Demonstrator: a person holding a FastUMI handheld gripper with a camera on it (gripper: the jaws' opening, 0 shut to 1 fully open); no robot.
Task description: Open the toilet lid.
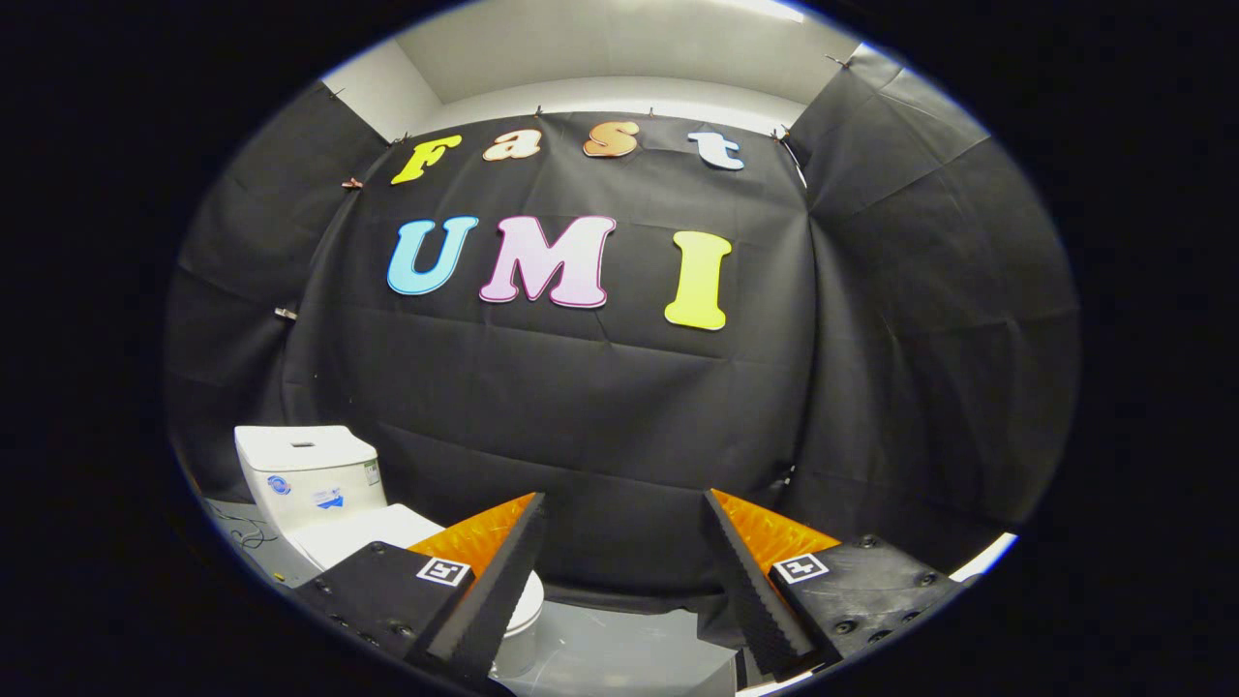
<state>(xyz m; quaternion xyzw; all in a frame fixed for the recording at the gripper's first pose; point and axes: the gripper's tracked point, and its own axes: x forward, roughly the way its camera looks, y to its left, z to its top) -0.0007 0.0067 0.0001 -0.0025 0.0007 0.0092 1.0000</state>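
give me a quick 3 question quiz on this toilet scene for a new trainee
1. True or false: the toilet lid is already raised against the tank.
2. Multiple choice: where does the toilet stand relative to the fingers? A) between them B) off to the left, partly behind the left finger C) beyond the right finger
3. Short answer: what are the fingers of the gripper at right now?

Key
1. False. The lid lies flat, down on the bowl.
2. B
3. They are spread apart with nothing between them, pointing at the black cloth wall.
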